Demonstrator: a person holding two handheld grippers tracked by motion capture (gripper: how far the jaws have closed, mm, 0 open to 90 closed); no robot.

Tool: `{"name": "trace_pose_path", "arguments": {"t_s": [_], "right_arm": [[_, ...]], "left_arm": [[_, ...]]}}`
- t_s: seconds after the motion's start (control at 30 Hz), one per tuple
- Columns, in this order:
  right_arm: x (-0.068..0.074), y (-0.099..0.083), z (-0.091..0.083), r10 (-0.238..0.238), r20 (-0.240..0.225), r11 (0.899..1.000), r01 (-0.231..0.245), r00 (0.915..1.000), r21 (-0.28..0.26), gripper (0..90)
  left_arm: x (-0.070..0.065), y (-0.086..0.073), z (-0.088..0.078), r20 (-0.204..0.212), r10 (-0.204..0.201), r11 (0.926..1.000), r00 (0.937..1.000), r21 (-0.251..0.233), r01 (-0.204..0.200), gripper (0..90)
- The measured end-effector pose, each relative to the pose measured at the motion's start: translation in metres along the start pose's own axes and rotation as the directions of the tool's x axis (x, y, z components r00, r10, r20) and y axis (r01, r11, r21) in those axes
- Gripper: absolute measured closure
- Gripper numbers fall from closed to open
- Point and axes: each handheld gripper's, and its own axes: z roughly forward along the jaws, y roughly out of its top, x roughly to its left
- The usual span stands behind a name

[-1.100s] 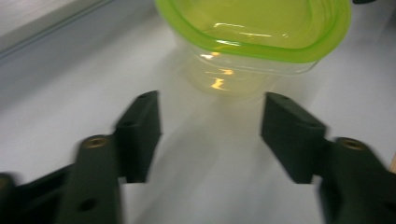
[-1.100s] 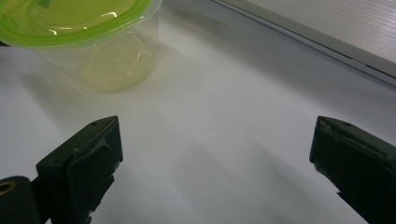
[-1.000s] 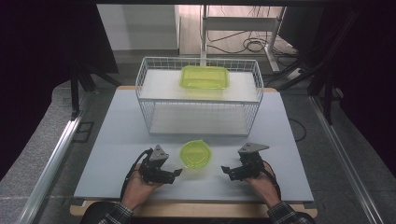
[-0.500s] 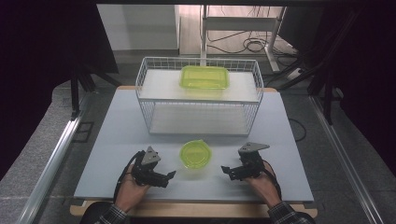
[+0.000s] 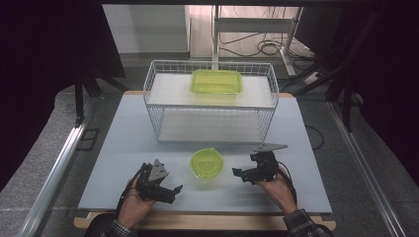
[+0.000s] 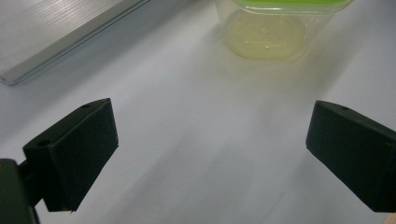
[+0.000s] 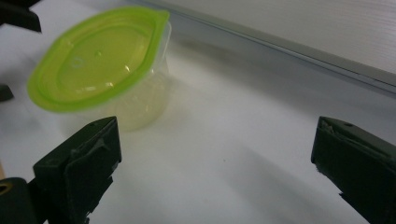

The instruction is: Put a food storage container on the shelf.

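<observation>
Left tongs point(image 5: 170, 191) sit at the near left of the desk point(image 5: 118, 148), jaws spread wide with nothing between them; they have just been opening. Their jaws point toward the small round container with green lid point(image 5: 207, 163), which stands upright on the desk near centre, between the two tongs and apart from both. Behind it, at the far side, stands a white wire basket point(image 5: 153, 106) with a larger rectangular green-lidded box point(image 5: 216, 82) on its upper shelf. Right tongs point(image 5: 241, 174) rest at near right, just beside the container, jaws wide and empty.
</observation>
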Motion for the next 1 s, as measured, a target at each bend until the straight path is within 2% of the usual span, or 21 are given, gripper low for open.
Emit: {"name": "trace_pose_path", "arguments": {"t_s": [0.13, 0.27, 0.47, 0.57, 0.63, 0.8, 0.93, 0.97, 1.0], "right_arm": [[-0.004, 0.008, 0.003, 0.058, -0.040, 0.998, -0.057, 0.9975, 0.022, 3.2], [-0.007, 0.018, 0.007, 0.110, -0.074, 0.994, -0.108, 0.9911, 0.029, 10.4], [-0.008, 0.032, 0.019, 0.173, -0.173, 0.985, -0.171, 0.9696, 0.030, 24.1], [-0.009, 0.035, 0.025, 0.195, -0.199, 0.981, -0.190, 0.9604, 0.045, 29.4], [-0.011, 0.037, 0.028, 0.217, -0.222, 0.976, -0.211, 0.9507, 0.047, 33.4], [-0.017, 0.040, 0.037, 0.277, -0.295, 0.961, -0.269, 0.9145, 0.069, 42.7], [-0.017, 0.041, 0.046, 0.302, -0.324, 0.953, -0.286, 0.8966, 0.099, 48.9], [-0.017, 0.041, 0.048, 0.302, -0.326, 0.953, -0.286, 0.8961, 0.097, 49.9], [-0.016, 0.041, 0.049, 0.311, -0.331, 0.950, -0.293, 0.8909, 0.105, 51.8]], "left_arm": [[0.001, -0.001, 0.000, -0.004, 0.000, 1.0000, 1.0000, 0.004, 0.000, 2.0], [0.001, -0.001, 0.001, -0.006, 0.001, 1.0000, 1.0000, 0.009, -0.001, 2.1], [0.001, -0.001, 0.001, -0.007, 0.008, 0.9999, 0.9999, 0.013, -0.008, 2.3], [0.000, -0.001, 0.002, -0.007, 0.020, 0.9995, 0.9998, 0.023, -0.020, 2.3], [-0.001, -0.001, 0.003, -0.008, 0.032, 0.9991, 0.9994, 0.028, -0.032, 2.3], [-0.002, -0.001, 0.003, -0.011, 0.043, 0.9986, 0.9990, 0.031, -0.043, 2.4], [-0.002, -0.001, 0.003, -0.013, 0.043, 0.9987, 0.9990, 0.029, -0.042, 2.4], [-0.002, -0.001, 0.002, -0.013, 0.043, 0.9986, 0.9990, 0.029, -0.043, 2.4], [-0.002, -0.001, 0.002, -0.013, 0.044, 0.9986, 0.9989, 0.030, -0.044, 2.4]]}}
